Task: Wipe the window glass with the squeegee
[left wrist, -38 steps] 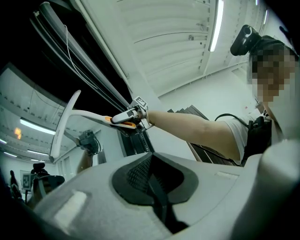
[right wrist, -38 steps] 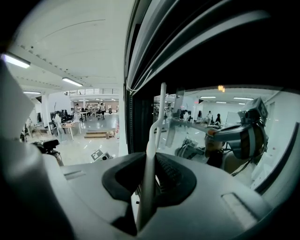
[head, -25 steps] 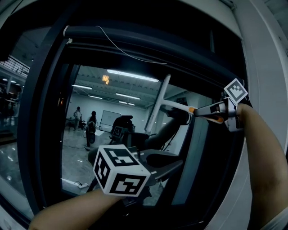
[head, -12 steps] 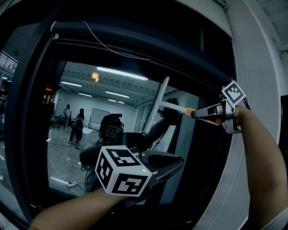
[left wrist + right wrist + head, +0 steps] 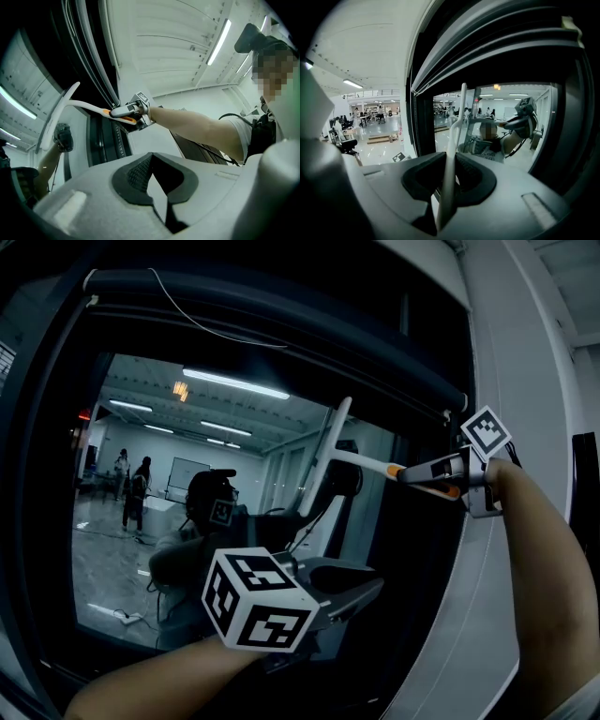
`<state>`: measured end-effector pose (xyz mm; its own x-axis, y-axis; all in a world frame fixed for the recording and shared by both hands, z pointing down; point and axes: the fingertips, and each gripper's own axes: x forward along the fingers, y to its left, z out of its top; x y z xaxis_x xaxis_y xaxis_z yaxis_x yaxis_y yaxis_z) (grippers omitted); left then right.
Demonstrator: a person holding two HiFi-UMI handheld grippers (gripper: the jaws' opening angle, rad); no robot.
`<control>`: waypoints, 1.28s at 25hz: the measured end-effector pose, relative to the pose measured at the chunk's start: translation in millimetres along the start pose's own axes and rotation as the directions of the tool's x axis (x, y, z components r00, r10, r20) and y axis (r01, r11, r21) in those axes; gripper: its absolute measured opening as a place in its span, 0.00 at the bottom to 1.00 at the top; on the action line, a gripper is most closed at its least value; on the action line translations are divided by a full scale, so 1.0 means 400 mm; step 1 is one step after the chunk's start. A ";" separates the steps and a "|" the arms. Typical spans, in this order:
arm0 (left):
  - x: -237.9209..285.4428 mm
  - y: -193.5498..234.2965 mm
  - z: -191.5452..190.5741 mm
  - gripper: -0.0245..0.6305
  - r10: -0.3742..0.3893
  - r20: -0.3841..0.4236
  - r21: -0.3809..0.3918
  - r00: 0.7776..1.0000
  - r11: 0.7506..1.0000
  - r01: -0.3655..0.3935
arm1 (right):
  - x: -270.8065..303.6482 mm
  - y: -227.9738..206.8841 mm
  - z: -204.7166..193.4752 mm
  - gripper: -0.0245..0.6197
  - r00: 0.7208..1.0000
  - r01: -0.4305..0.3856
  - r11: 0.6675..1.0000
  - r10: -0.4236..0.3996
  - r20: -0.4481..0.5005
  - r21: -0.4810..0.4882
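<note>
White squeegee [image 5: 328,451] leans w/ its long blade against the window glass [image 5: 141,474], toward the pane's right side and tilted a little off upright, close to the dark frame [image 5: 281,324]. The right gripper [image 5: 412,472] is clamped on the squeegee's orange-and-white handle, forearm reaching in from the right. The right gripper view shows the pale handle pinched between both pads. The left gripper [image 5: 370,589] sits low in the foreground, well apart from the squeegee, w/ its marker cube [image 5: 255,608] facing the head cam. Its jaws are drawn together w/ nothing between them. The glass shows a lit hall w/ ceiling strip lights & distant people, plus a dim reflection of the person & the tools. A white wall [image 5: 525,362] borders the window at right.
</note>
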<state>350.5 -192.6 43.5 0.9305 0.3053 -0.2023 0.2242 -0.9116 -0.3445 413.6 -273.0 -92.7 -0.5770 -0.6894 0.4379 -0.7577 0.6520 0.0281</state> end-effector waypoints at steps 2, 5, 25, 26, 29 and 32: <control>0.024 -0.010 -0.010 0.04 -0.012 -0.002 -0.006 1.000 1.000 0.012 | -0.023 -0.008 -0.018 0.14 1.000 0.016 1.000 -0.016 -0.003 0.010; 0.048 -0.019 -0.017 0.04 -0.026 -0.004 -0.010 1.000 1.000 0.026 | -0.040 -0.014 -0.030 0.14 0.999 0.037 0.999 -0.037 -0.010 0.017; 0.049 -0.048 -0.014 0.04 -0.074 0.015 -0.008 0.997 0.997 0.074 | -0.031 0.029 -0.096 0.14 0.949 -0.024 0.992 -0.017 0.315 0.123; 0.046 -0.053 -0.011 0.04 -0.075 0.014 -0.001 0.997 0.997 0.075 | -0.027 0.030 -0.113 0.14 0.936 -0.044 0.988 -0.010 0.352 0.145; 0.040 -0.062 -0.001 0.04 -0.077 0.004 0.015 0.997 0.997 0.077 | -0.012 0.043 -0.154 0.14 0.883 -0.149 0.975 0.055 0.467 0.168; 0.040 -0.067 0.008 0.04 -0.069 -0.005 0.024 0.998 0.997 0.069 | 0.008 0.052 -0.175 0.14 0.813 -0.252 0.955 0.121 0.569 0.158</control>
<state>358.3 -162.4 46.8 0.9143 0.3662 -0.1733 0.2810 -0.8813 -0.3800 417.4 -239.6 -28.0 -0.7342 -0.6617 -0.1520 -0.6259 0.7464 -0.2260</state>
